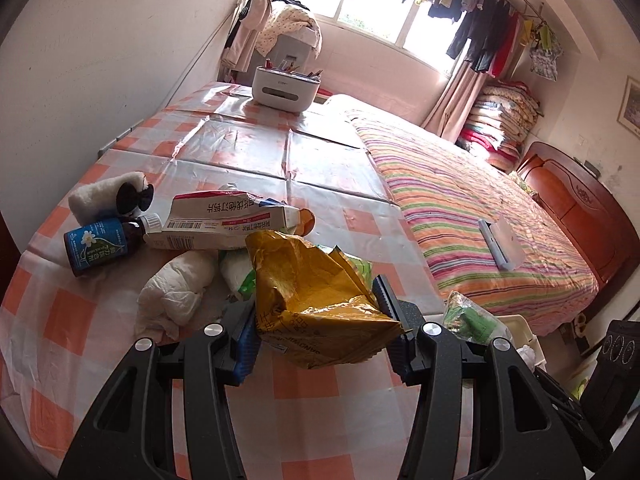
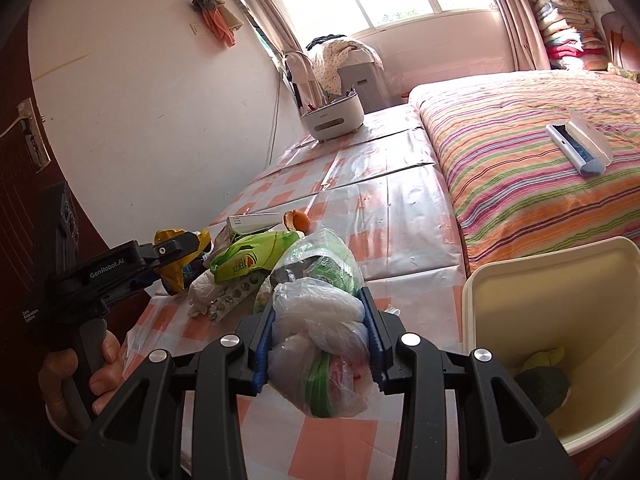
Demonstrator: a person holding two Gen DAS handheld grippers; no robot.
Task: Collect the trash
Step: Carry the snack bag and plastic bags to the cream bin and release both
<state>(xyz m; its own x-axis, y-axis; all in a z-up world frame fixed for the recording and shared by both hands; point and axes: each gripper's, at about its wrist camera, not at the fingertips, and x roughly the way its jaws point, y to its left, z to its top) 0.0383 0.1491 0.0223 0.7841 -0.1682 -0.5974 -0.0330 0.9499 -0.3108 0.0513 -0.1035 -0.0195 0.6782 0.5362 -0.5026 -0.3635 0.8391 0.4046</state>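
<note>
My left gripper (image 1: pixel 316 312) is shut on a crumpled yellow wrapper (image 1: pixel 316 300) and holds it above the checked table (image 1: pixel 312 384). It shows from the side in the right wrist view (image 2: pixel 188 248). My right gripper (image 2: pixel 320 328) is shut on a clear plastic bag of trash (image 2: pixel 320 320), just left of the cream trash bin (image 2: pixel 560 320). On the table lie a white carton (image 1: pixel 224 220), a brown bottle with a blue label (image 1: pixel 100 244), crumpled white tissue (image 1: pixel 176 292), a green wrapper (image 2: pixel 248 256) and a pill blister (image 2: pixel 236 296).
A plush toy (image 1: pixel 112 196) lies at the table's left. A white organiser box (image 1: pixel 286 88) stands at the far end. The striped bed (image 1: pixel 480 216) with a lint roller (image 2: pixel 580 144) borders the table on the right. The bin holds some trash (image 2: pixel 544 384).
</note>
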